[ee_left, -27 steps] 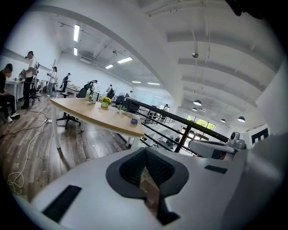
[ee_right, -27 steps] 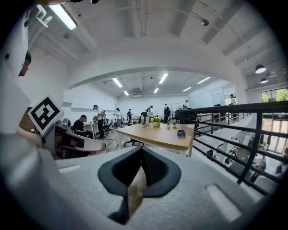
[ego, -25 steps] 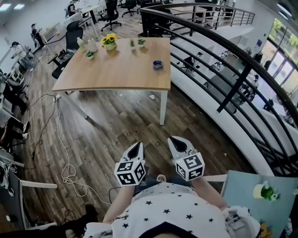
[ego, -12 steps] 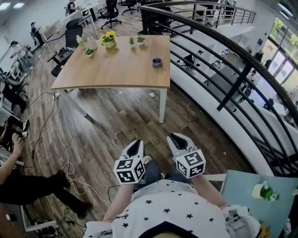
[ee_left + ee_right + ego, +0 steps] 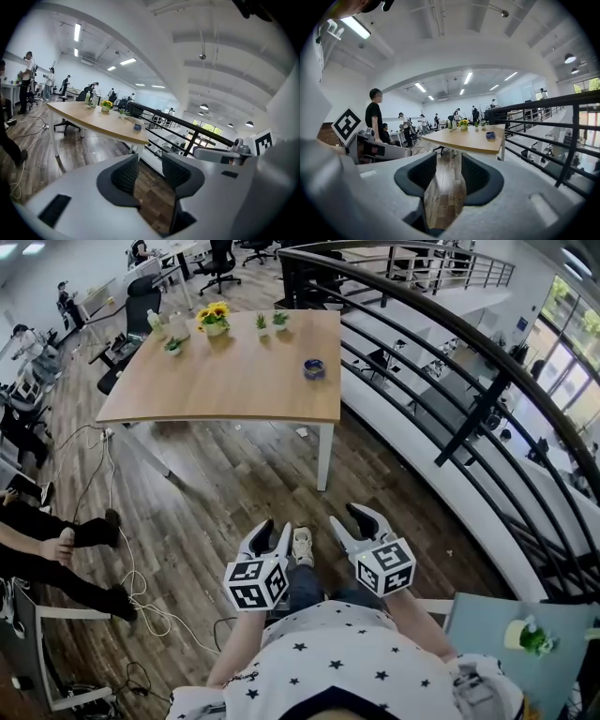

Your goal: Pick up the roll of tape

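Underfoot, dark plank floor [image 5: 234,484], filling most of the head view as before. Sweeping from twelve round to four o'clock, black railing [image 5: 441,352], unchanged. Up at twelve o'clock, wooden table [image 5: 225,381], shifted a shade leftward in the view since a second ago. Over at nine o'clock, someone's dark-trousered legs [image 5: 56,554], stretched along the floor, absent a second ago. Low in the middle, left gripper [image 5: 274,527] and right gripper [image 5: 349,517], side by side, not touching, both pointing toward the table. Clenched a second ago, both now released: jaws just spread wide, nothing gripped, only floor showing between the pads in each gripper view. On the table's far side at eleven o'clock, sunflower pot [image 5: 215,321], upright. Between the two grippers, pale shoe [image 5: 302,546], showing more fully than before. Straight ahead at twelve o'clock from the grippers, roll of tape [image 5: 314,369], small and blue, lying on the table near its right edge, well apart from both grippers, in the same spot as earlier. Seen from the right gripper view, just right of the line between the jaws, at one o'clock.
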Demonstrator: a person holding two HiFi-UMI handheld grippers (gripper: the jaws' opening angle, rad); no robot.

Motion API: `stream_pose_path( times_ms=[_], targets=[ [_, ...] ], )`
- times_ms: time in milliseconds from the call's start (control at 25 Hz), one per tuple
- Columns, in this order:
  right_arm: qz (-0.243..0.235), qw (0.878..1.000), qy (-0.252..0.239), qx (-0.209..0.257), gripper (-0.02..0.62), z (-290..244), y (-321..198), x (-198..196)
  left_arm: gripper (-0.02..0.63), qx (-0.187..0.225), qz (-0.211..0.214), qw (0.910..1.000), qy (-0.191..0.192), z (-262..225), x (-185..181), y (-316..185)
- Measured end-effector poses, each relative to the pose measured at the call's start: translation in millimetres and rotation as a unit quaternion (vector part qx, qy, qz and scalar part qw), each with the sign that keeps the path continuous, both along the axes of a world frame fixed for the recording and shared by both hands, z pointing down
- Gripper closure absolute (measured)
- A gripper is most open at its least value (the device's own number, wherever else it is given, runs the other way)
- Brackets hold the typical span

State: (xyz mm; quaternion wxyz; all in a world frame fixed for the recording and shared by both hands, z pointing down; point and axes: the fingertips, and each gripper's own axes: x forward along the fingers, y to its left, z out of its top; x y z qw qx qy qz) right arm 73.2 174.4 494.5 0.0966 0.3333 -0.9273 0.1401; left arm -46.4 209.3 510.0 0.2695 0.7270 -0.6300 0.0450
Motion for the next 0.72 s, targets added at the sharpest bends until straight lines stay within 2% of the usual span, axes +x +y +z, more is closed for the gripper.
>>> stream_pose_path(
  times_ms=[240, 720],
  targets=[
    [0.002, 1.0, -0.001, -0.014, 0.406, 5.6, -38.1, -10.7, 0.448, -0.006, 0.013, 0.9999, 0.003, 4.4, -6.1, -38.5],
    [0.021, 1.0, 0.006, -0.018, 0.394, 3.9, -148.3, -34.2, 0.448, -0.005, 0.033, 0.9994, 0.012, 2.1, -31.5, -150.6]
  ],
)
